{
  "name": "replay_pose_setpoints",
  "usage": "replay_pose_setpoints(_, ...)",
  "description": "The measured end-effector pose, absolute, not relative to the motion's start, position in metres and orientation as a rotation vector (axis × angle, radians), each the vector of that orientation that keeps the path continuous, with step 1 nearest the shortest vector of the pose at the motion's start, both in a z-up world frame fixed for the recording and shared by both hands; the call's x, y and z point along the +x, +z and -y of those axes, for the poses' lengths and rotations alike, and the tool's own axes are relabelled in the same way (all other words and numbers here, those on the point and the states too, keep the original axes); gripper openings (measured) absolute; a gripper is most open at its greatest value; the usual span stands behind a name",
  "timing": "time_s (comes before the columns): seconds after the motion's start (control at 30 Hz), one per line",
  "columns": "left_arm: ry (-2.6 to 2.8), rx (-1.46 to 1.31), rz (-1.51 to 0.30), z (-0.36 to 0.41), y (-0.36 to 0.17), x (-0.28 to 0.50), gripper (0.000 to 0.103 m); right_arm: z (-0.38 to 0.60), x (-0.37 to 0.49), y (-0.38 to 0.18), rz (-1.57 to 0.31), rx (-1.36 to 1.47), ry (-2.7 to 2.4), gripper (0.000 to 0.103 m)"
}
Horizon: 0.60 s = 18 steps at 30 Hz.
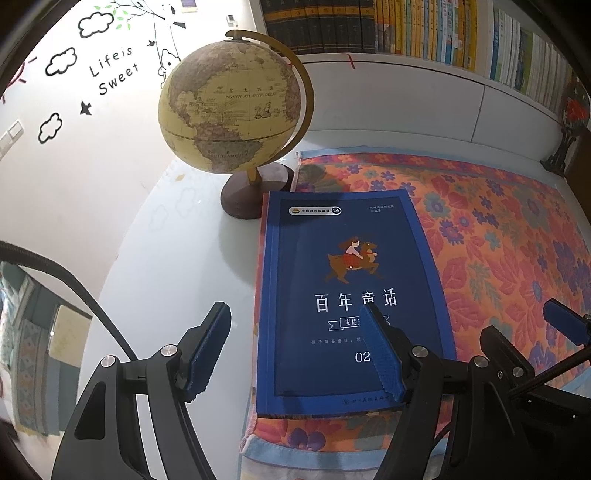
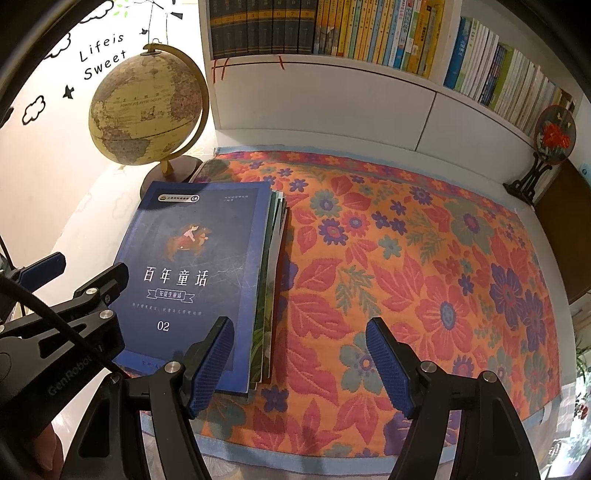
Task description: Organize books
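Note:
A dark blue book (image 1: 343, 280) with a deer picture and "02" tops a flat stack on the floral cloth (image 1: 498, 236). In the right wrist view the same blue book (image 2: 199, 280) covers thinner books (image 2: 274, 254) whose edges stick out on its right. My left gripper (image 1: 295, 310) hovers open over the stack's left edge, one finger above the white table, the other above the cover. My right gripper (image 2: 299, 325) is open over the stack's near right corner and the cloth. Neither holds anything. Each gripper shows at the edge of the other's view.
A tan globe (image 1: 229, 107) on a brown base stands just behind the stack's left corner. Rows of upright books fill the white shelf (image 2: 332, 33) at the back. A round floral ornament on a black stand (image 2: 550, 140) sits far right. The floral cloth (image 2: 443, 258) stretches right.

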<state>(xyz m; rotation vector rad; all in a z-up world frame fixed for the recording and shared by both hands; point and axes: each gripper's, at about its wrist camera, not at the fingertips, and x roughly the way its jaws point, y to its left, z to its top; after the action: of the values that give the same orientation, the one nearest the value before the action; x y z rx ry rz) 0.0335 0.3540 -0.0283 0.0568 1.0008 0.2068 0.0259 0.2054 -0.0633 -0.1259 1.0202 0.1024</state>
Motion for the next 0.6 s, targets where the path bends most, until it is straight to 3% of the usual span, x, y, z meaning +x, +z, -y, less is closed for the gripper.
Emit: replay_pose_setpoints(0.6,0.224,0.086,-0.996,-0.3517,-0.0282,0.0285,0.070,-0.2033,0.0239,-0.0649,-1.017,-0.118,0.105,0.072)
